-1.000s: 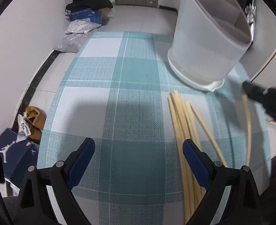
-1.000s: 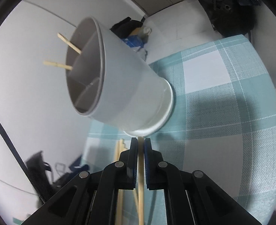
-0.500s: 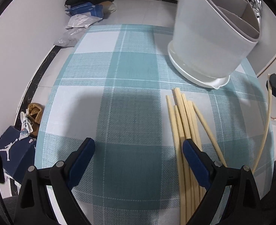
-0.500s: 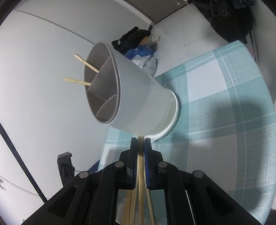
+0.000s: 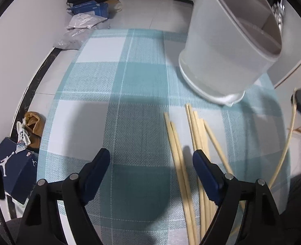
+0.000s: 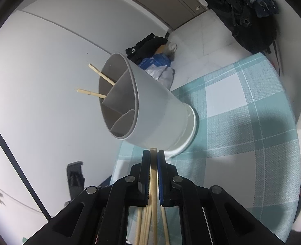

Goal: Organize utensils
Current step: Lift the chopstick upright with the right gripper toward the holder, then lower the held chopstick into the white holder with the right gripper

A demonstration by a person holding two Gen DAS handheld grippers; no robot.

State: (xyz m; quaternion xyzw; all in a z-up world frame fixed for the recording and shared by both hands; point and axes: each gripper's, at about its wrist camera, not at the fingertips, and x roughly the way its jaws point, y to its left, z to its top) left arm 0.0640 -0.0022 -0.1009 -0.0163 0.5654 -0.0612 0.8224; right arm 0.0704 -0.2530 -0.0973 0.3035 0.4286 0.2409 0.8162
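Right wrist view: right gripper (image 6: 154, 153) clamped on one chopstick (image 6: 154, 185), its tip just below the white divided holder (image 6: 150, 106).
Detail: holder stands on the checked cloth (image 6: 242, 122), two chopsticks (image 6: 97, 83) already in its far compartment. Left wrist view: left gripper (image 5: 151, 161) hangs over the cloth, jaws closing, nothing pinched yet; two sticks of the loose chopstick pile (image 5: 191, 143) lie between the pads, the rest run under the right-hand pad. To do the step well, probably: lift the held stick so its tip clears the holder rim, line it with the compartment that has sticks, tilt it tip-down, then release so it slides in without tipping the holder. Left jaws should centre on one stick, not several.
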